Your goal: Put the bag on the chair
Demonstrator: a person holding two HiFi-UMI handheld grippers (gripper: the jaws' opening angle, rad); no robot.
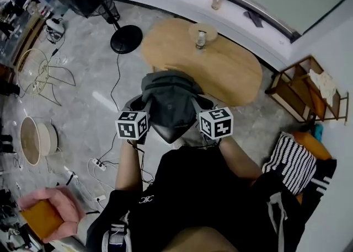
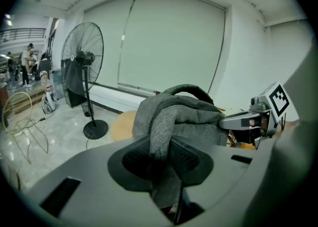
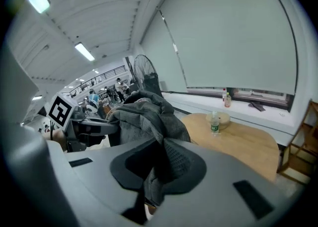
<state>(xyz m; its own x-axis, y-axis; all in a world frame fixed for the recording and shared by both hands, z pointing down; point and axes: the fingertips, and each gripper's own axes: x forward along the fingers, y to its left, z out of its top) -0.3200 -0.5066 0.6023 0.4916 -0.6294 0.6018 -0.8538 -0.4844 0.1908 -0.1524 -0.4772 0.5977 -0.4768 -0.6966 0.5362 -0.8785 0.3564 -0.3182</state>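
A grey fabric bag [image 1: 171, 99] hangs in the air between my two grippers, in front of the person's body and just short of a wooden table. The left gripper [image 1: 138, 114] is shut on a fold of the bag [image 2: 179, 114], the cloth pinched between its jaws [image 2: 161, 159]. At the bag's other side [image 3: 149, 112], the right gripper [image 1: 205, 112] is likewise shut on grey cloth [image 3: 158, 164]. A pink upholstered seat [image 1: 49, 212] stands on the floor at lower left. A wire-frame chair [image 1: 38, 74] stands at far left.
The oval wooden table [image 1: 231, 80] carries a bottle in a bowl [image 1: 201, 38]. A standing fan's base [image 1: 126, 39] is behind the bag to the left. A wooden shelf [image 1: 306, 94] stands right. Cables and a power strip [image 1: 96, 164] lie on the floor by a round basket [image 1: 33, 140].
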